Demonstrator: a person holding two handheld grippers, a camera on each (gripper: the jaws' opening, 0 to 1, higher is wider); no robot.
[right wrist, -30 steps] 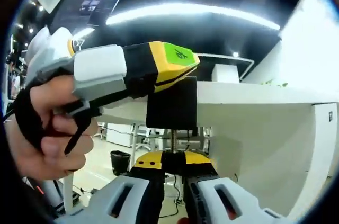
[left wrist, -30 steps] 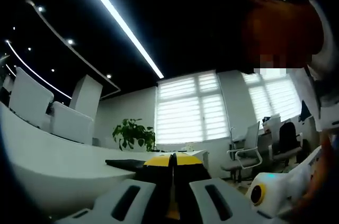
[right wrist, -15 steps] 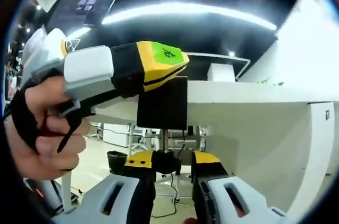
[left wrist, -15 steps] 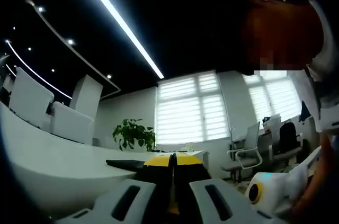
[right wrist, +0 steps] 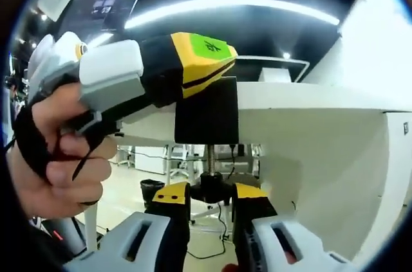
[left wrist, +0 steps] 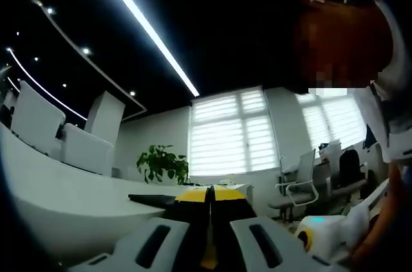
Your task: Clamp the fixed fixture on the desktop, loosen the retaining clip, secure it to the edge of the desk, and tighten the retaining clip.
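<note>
Gripped at its top by the tight-closed left gripper (right wrist: pixel 215 69), the black clamp (right wrist: pixel 206 119) sits on the white desk's edge (right wrist: pixel 309 101), while its round knob (right wrist: pixel 211 188) is framed by the right gripper's (right wrist: pixel 211 196) parted jaws.

Each gripper has white moulded bodies, black jaws and yellow tips. The left gripper (right wrist: pixel 205 69) carries a green label; the hand (right wrist: pixel 55 153) gripping it wears a black strap.

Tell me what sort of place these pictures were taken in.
Most likely an office: swivel office chairs stand by windows with slatted blinds, a potted plant sits near white desks, and strip lights cross the dark ceiling.
</note>
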